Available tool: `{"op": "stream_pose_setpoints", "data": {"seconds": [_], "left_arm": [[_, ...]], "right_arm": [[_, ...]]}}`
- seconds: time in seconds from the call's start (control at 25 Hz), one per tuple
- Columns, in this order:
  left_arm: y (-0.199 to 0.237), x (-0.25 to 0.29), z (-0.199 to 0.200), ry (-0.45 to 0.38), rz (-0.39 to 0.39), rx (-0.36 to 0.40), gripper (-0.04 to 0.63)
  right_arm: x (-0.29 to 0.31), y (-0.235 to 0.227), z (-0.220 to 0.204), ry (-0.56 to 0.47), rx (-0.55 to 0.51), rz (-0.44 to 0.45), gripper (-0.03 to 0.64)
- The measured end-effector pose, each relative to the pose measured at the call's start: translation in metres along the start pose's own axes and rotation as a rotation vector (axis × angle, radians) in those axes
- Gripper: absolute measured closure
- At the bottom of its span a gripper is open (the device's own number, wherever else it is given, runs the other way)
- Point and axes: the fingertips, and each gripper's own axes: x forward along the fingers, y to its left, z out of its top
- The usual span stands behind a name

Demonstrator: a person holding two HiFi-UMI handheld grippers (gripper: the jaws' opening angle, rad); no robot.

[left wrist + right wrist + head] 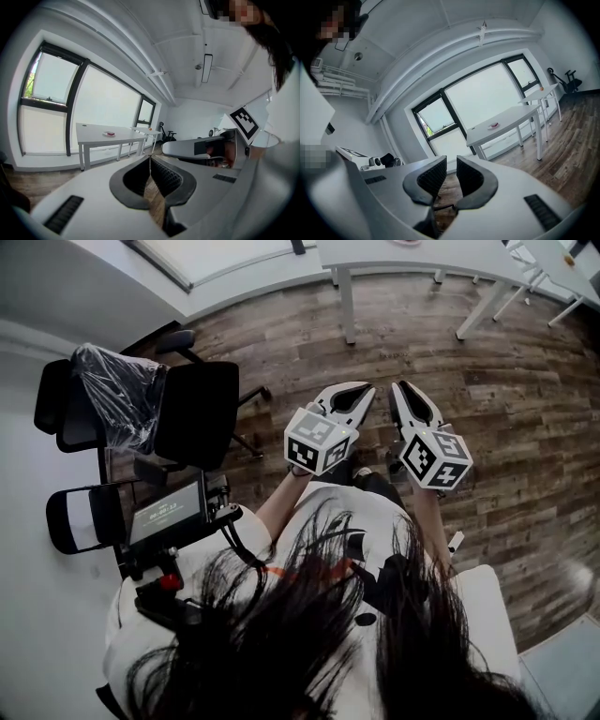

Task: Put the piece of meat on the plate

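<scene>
A small red piece of meat (494, 124) lies far off on the white worktop (511, 119), on or right against a pale plate (489, 126); it is too small for us to tell which. In the left gripper view we find the same piece of meat (110, 133) and plate (105, 133) near the middle of the worktop (91, 136). The worktop stands in front of large windows (478, 96).

Both tools are well away from the worktop, held out over the wooden floor (525, 381). The left claw (150, 159) is pressed together, its ribbed tips meeting, with only floor showing through the gap lower down. The right claw (451, 166) is spread a little, with a narrow gap between its ribbed pads and nothing in it.

From the head view we look down on the left claw (354, 390) and the right claw (405, 390) side by side, each with its marker cube. Below them we see the person's white top and long dark hair. On the side away from the worktop stand a black office chair (192, 413) and another wrapped in clear plastic (117, 395).
</scene>
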Motion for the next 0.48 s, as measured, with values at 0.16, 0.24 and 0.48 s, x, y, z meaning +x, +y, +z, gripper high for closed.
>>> {"op": "stream_pose_setpoints", "data": {"seconds": [0.16, 0.24, 0.48], "left_arm": [[0.0021, 0.0007, 0.0016, -0.001, 0.005, 0.003, 0.589], [0.002, 0.0006, 0.0014, 0.0, 0.003, 0.005, 0.589], [0.0019, 0.0009, 0.0009, 0.0, -0.003, 0.015, 0.588]], "right_arm": [[0.002, 0.0, 0.0002, 0.004, -0.001, 0.005, 0.545], [0.002, 0.0001, -0.0004, 0.005, 0.0, 0.004, 0.545], [0.0016, -0.0011, -0.004, 0.007, 0.0, -0.002, 0.545]]}}
